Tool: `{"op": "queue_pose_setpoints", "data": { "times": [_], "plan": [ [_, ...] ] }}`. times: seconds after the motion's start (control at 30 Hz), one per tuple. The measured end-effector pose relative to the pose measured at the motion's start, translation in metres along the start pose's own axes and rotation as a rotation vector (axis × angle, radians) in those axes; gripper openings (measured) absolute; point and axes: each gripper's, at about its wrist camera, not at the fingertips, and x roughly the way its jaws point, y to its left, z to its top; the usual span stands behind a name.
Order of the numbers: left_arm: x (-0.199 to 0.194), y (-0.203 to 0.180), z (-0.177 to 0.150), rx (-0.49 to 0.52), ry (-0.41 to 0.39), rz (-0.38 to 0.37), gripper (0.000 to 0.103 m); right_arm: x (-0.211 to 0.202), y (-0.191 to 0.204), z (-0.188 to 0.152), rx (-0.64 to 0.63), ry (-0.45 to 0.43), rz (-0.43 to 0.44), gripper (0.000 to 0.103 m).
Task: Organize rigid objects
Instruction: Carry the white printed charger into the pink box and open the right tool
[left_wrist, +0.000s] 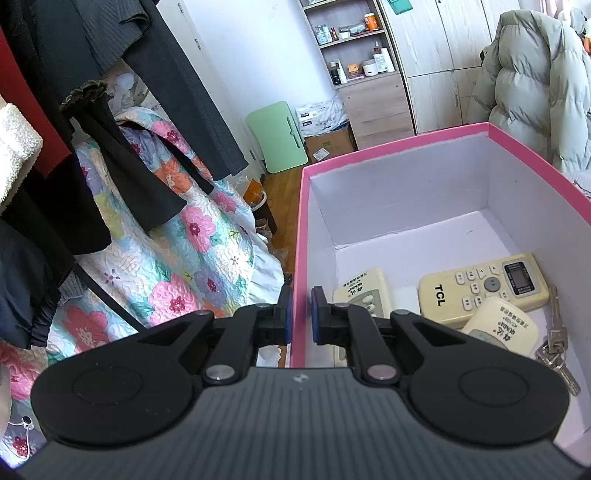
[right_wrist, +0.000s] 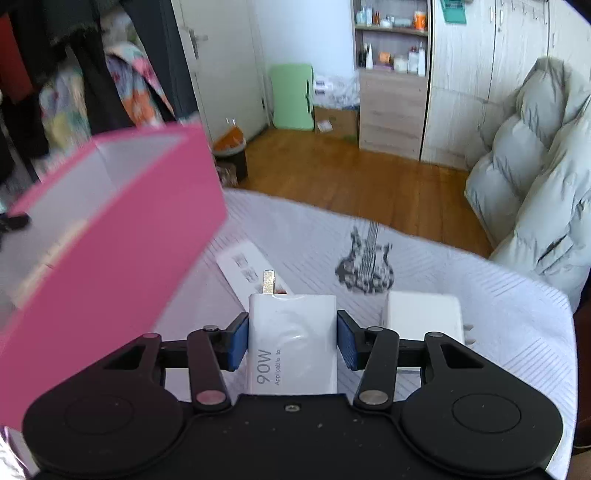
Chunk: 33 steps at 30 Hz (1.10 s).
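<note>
The right gripper (right_wrist: 291, 339) is clamping a white 90W charger (right_wrist: 293, 343) between its blue pads (right_wrist: 236, 343), which are pressing on the two flat sides; the charger's long axis is running straight forward along the fingers, with the metal prongs pointing away from the camera. The pink box (right_wrist: 122, 236) is sitting up and to the left of this gripper, close by, with its open white interior just showing over the near pink wall, so the coming move looks like a lift up and leftward over that wall. The left gripper (left_wrist: 300, 314) is pinching the box's left wall (left_wrist: 301, 236), one pad outside and one inside, jaws narrowed to the thickness of the cardboard; it seems to be steadying the box, so the right hand is the one free to deliver. Count inside the box: three cream remote controls, namely a TCL remote (left_wrist: 484, 286) lying crosswise, a second remote (left_wrist: 364, 290) partly behind the left fingers, and a third remote (left_wrist: 500, 325) overlapping the TCL one, plus one bunch of keys (left_wrist: 556, 343) against the right wall. Count on the white cloth (right_wrist: 498, 295) outside: one second white charger (right_wrist: 424, 314) just right of the held one and one white power strip (right_wrist: 247, 266) ahead of it, partly hidden. Chargers in total: two.
</note>
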Motion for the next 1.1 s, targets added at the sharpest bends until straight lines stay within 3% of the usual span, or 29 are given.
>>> {"op": "queue_pose_setpoints", "data": {
  "times": [0.17, 0.33, 0.5, 0.63, 0.7, 0.87, 1.1],
  "plan": [
    [-0.001, 0.001, 0.000, -0.009, -0.008, -0.005, 0.009, -0.036, 0.020, 0.017, -0.033, -0.083, 0.026, 0.054],
    [0.000, 0.002, -0.001, -0.015, -0.009, -0.008, 0.009, -0.051, 0.053, 0.046, -0.060, -0.106, 0.178, 0.054],
    [-0.002, 0.004, -0.003, -0.020, -0.019, -0.014, 0.008, -0.036, 0.095, 0.074, -0.078, -0.039, 0.379, 0.054],
    [-0.002, 0.004, -0.002, -0.021, -0.019, -0.015, 0.008, 0.003, 0.124, 0.097, -0.047, 0.087, 0.459, 0.054],
    [-0.002, 0.004, -0.002, -0.022, -0.020, -0.016, 0.008, 0.024, 0.137, 0.106, -0.051, 0.133, 0.455, 0.054],
    [-0.001, 0.005, -0.002, -0.033, -0.022, -0.024, 0.008, 0.073, 0.177, 0.126, -0.171, 0.177, 0.348, 0.054],
    [0.000, 0.007, -0.002, -0.027, -0.024, -0.030, 0.008, 0.140, 0.189, 0.136, -0.144, 0.278, 0.201, 0.054]
  ]
}}
